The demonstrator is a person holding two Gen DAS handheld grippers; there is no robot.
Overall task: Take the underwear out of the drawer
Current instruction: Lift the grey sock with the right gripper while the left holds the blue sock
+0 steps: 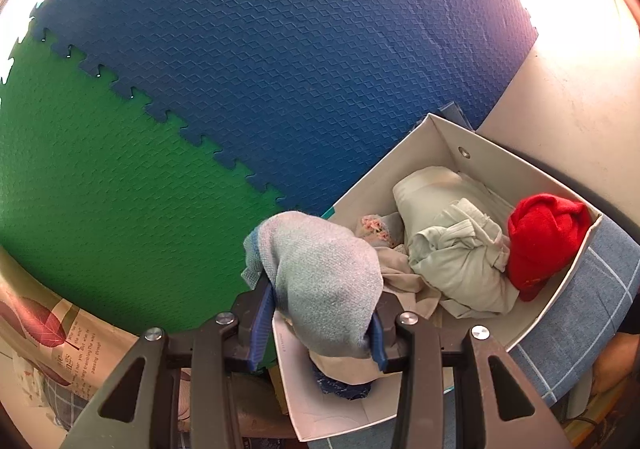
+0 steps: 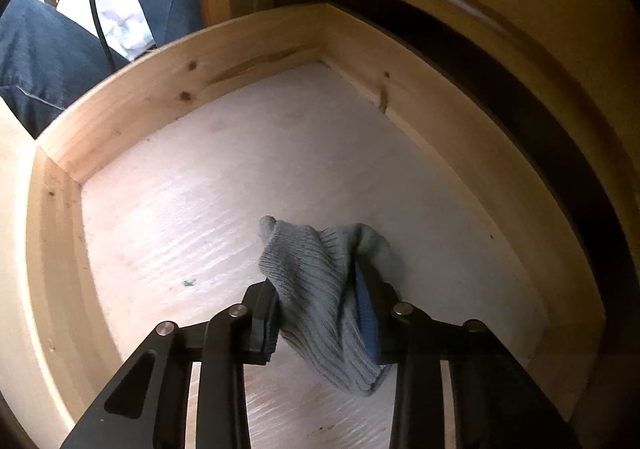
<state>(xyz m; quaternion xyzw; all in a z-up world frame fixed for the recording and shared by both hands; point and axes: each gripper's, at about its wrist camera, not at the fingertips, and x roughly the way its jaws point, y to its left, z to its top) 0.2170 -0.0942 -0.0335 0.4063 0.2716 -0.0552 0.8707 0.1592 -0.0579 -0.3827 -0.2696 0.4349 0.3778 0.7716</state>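
Observation:
In the left wrist view my left gripper [image 1: 320,313] is shut on a grey-blue knitted garment [image 1: 320,277], held just over the near corner of a white cardboard box [image 1: 440,137]. Inside the box lie a pale green bundle [image 1: 452,249], a red knitted piece [image 1: 544,241] and a small pink-patterned piece [image 1: 376,227]. In the right wrist view my right gripper [image 2: 316,313] is shut on a grey ribbed knitted garment [image 2: 316,281] inside an open wooden drawer [image 2: 160,81]. The cloth bunches between the blue pads [image 2: 366,313] and hangs just above the drawer's pale bottom.
Blue floor mat [image 1: 300,49] and green floor mat [image 1: 100,189] interlock beside the box. A blue checked cushion [image 1: 592,297] lies under the box. A leaf-printed cloth [image 1: 44,329] sits lower left. Dark clothing [image 2: 48,61] and a black cable [image 2: 96,5] lie beyond the drawer.

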